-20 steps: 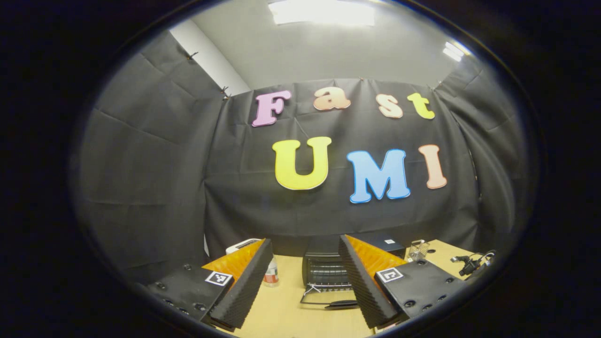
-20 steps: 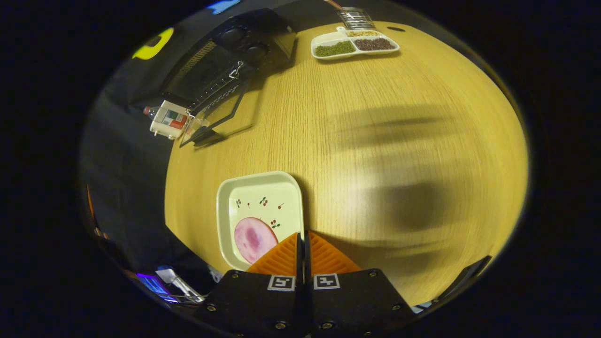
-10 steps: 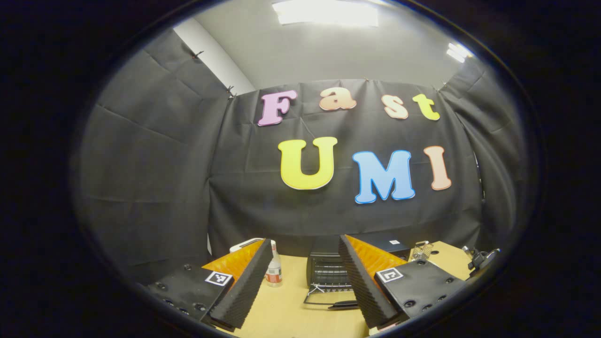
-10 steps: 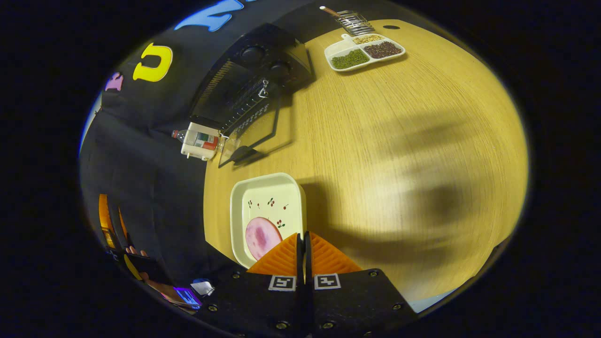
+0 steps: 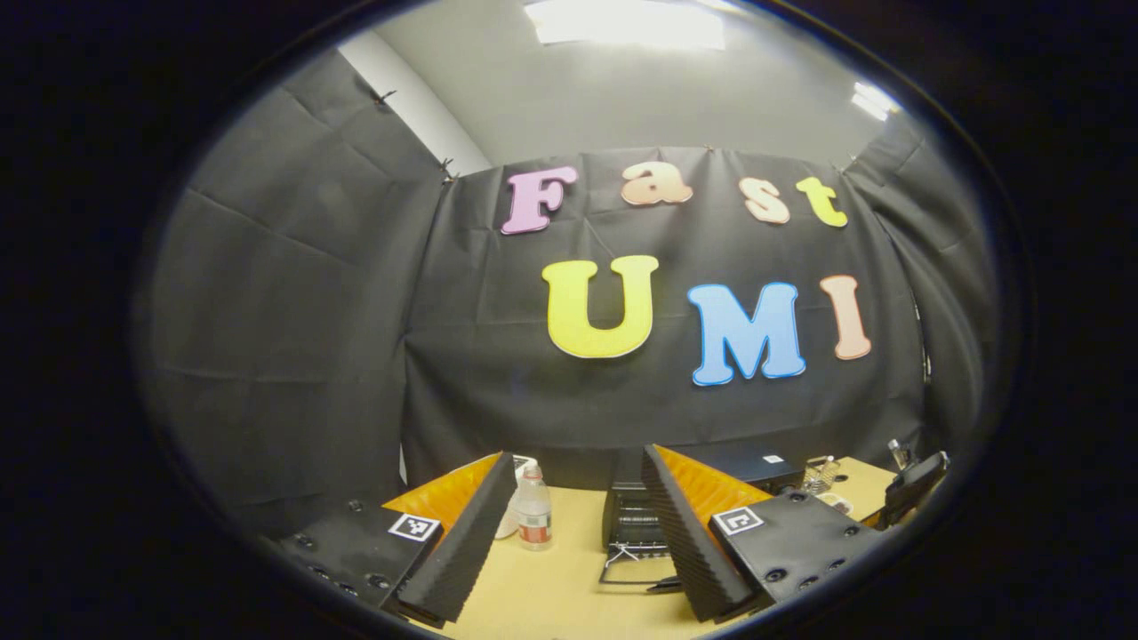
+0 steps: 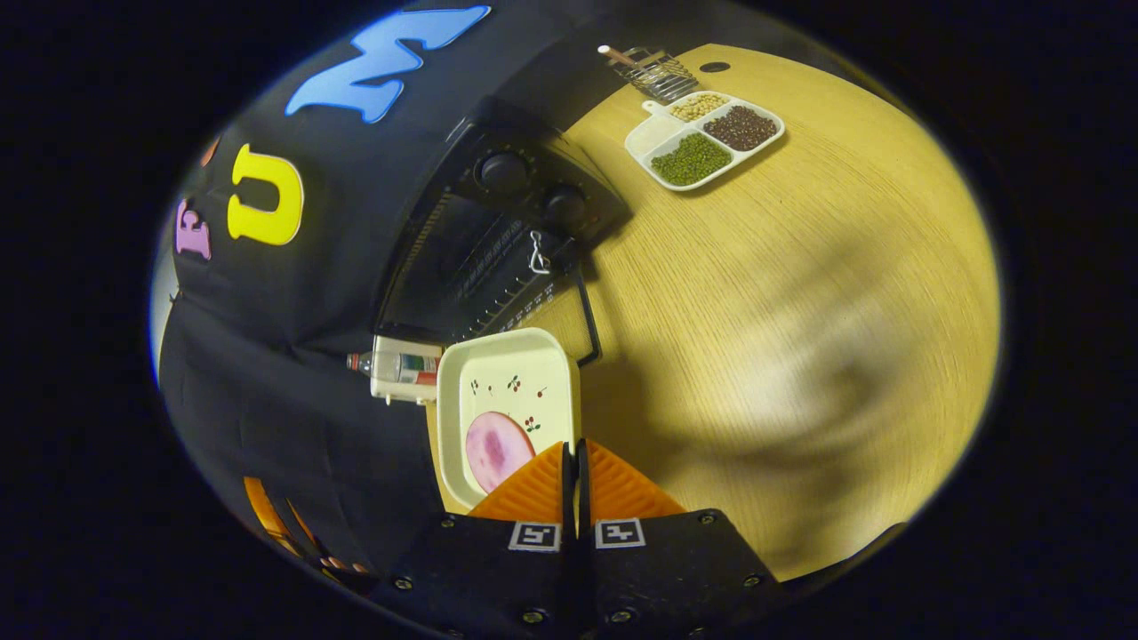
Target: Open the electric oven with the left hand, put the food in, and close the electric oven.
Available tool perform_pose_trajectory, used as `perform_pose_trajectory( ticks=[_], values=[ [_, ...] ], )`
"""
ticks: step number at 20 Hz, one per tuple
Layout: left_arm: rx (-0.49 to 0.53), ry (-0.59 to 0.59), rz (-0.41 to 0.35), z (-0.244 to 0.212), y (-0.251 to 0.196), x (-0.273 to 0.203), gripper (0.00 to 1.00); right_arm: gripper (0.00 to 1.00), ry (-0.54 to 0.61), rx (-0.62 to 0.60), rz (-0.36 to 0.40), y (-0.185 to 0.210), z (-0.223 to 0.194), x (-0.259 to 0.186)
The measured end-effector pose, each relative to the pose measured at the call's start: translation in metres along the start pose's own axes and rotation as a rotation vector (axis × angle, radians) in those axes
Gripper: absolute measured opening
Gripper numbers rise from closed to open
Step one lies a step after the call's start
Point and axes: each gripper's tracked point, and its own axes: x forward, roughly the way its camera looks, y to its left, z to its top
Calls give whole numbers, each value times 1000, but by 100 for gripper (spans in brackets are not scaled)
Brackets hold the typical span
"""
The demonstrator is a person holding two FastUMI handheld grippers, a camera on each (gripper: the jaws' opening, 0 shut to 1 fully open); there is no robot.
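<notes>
1. Electric oven [image 6: 498,258]: black all over, black knobs, dark glass door with black frame; the landmark below.
2. Table [image 6: 800,293]: pale yellow wood grain, grey shadow patches.
3. Plate [image 6: 507,391], in front of the oven: cream, tiny red-and-green cherry sprigs.
4. Food [image 6: 493,449] on the plate: pink round slice, darker purple centre.
5. Divided tray [image 6: 704,138], right of the oven: white; green, dark brown and tan beans.
6. Bottle [image 5: 533,507], left of the oven: clear, red-and-white label.
7. Right gripper [image 6: 573,467]: orange ribbed fingers, black body, black-and-white square markers.
8. Left gripper [image 5: 578,524]: orange backs, black ribbed pads.
</notes>
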Motion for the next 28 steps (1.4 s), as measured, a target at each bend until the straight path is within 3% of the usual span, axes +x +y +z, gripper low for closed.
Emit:
perform_pose_trajectory(
  ticks=[7,15,21,22,23,28],
  values=[
    [0,9,-16,-14,31,36,100,0,-147,213,5,35,30,34],
    [3,29,-22,-26,58,56,98,0,-236,453,49,68,43,77],
    [-2,63,6,-39,74,55,100,0,-320,528,48,82,69,104],
    [-2,68,15,-40,76,55,95,0,-335,538,50,83,75,107],
    [-1,73,22,-41,80,53,100,0,-357,553,61,87,81,110],
    [29,92,58,-45,95,48,100,3,-398,601,59,89,99,130]
  ],
)
